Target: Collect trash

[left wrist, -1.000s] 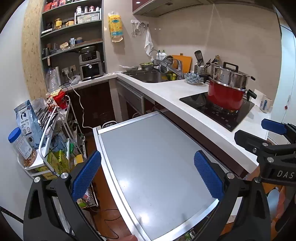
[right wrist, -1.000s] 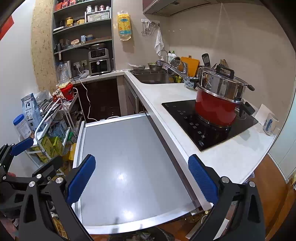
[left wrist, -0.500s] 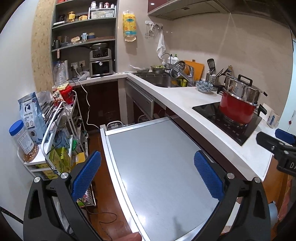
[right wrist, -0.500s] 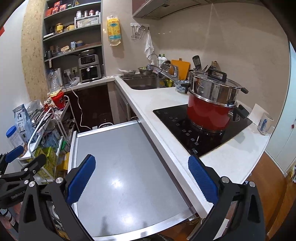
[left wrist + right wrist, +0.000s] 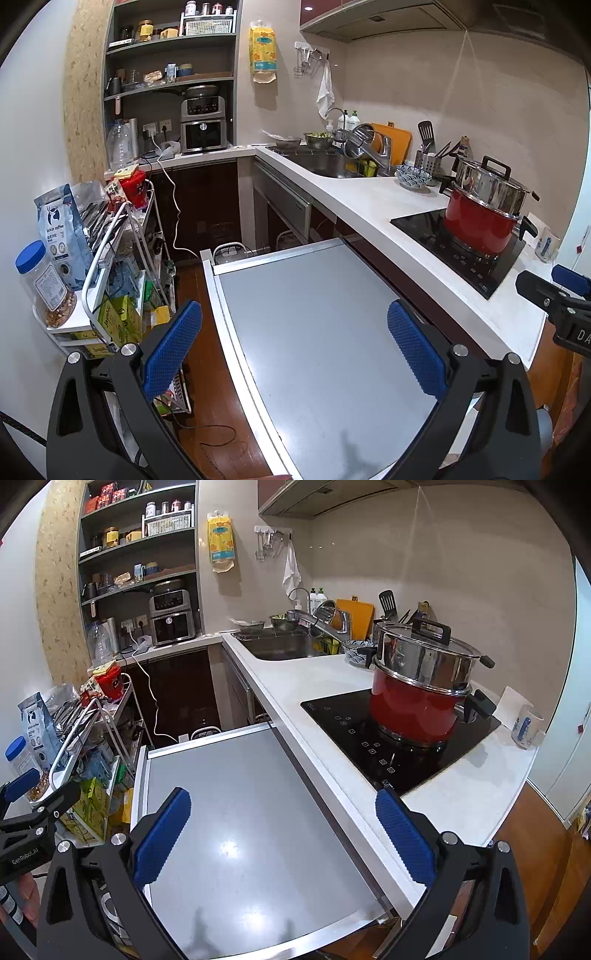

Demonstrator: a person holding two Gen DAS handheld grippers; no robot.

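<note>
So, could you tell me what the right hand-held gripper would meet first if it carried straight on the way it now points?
Probably the grey pull-out surface. The right hand-held gripper is open and empty, angled down over that bare panel, with the white counter edge just to its right. Depth is hard to judge through the fisheye.

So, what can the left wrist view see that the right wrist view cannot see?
Only the left wrist view shows the right tongs, open, at its right edge, and the cable on the wooden floor. Only the right wrist view shows the left tongs, open, at its left edge, and red boxes on the top shelf. Both show the red pot, sink and grey table.
</note>
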